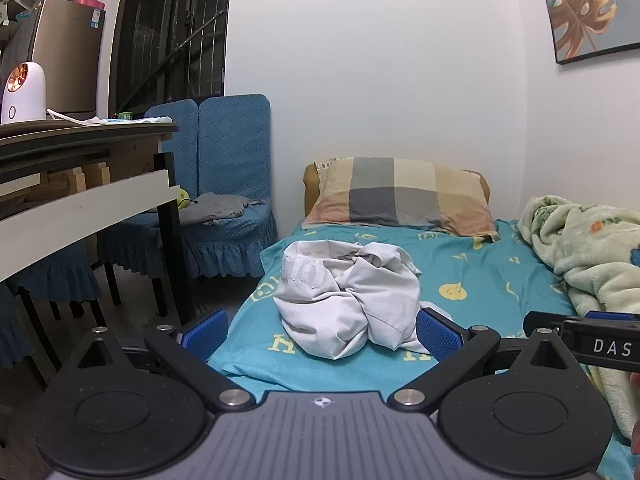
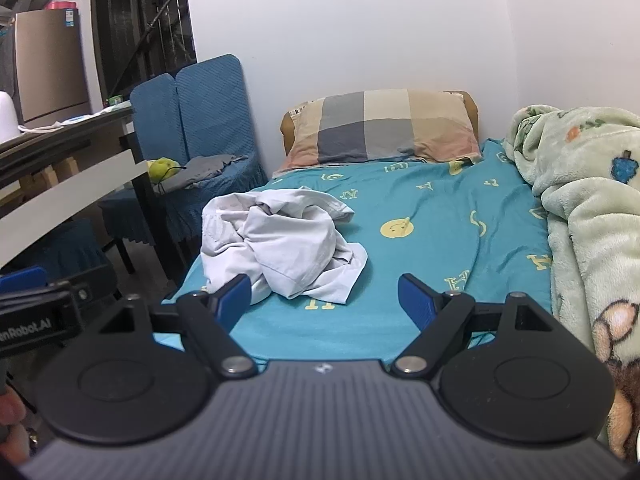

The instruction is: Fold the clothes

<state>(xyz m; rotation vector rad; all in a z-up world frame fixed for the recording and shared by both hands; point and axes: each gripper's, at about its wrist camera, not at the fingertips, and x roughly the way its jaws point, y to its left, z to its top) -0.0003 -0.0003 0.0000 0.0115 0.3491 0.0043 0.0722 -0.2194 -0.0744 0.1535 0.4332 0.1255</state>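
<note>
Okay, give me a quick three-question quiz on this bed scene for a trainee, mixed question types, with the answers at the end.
1. True or false: the white garment is already folded flat.
2. Multiple choice: what lies at the head of the bed? A) a checked pillow B) a laptop C) a stack of books
3. Short answer: are the left gripper and right gripper holding anything?

Key
1. False: it sits crumpled in a heap on the teal sheet.
2. A: the checked pillow rests against the wall.
3. No: both stand open and hold nothing.
</note>
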